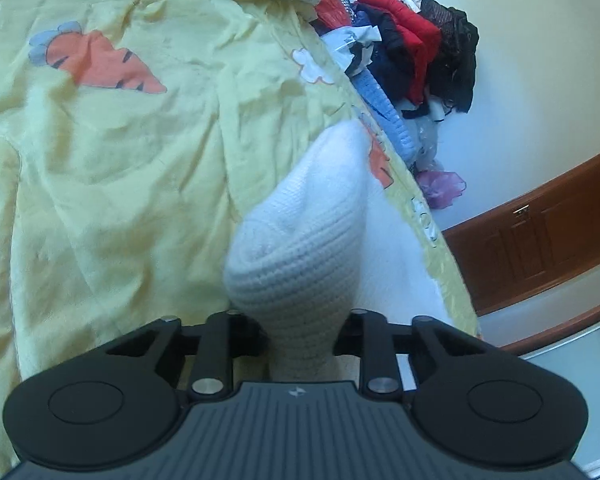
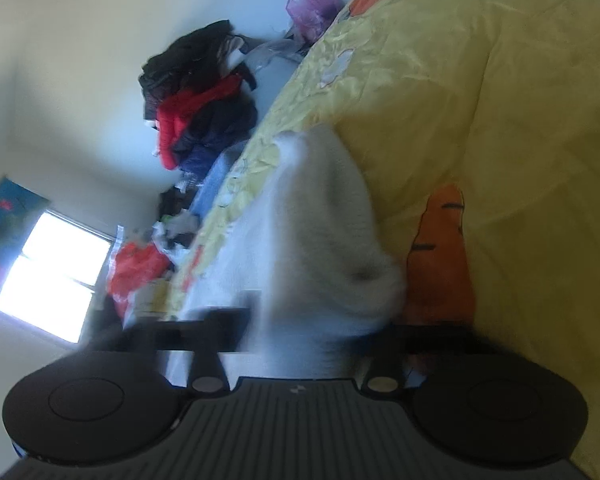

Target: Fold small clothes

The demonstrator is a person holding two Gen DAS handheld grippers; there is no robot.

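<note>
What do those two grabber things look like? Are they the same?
They look like twins. The left gripper and the right gripper are both matte black. Each has a grey ribbed plate in the middle with a tiny white logo, a big round black disc on either side, and black link arms joined by shiny silver pins. No cables or sleeves show.

Daylight from the overexposed window [image 2: 54,276]; right wrist view motion-blurred, left sharper, both edge-warped.
</note>
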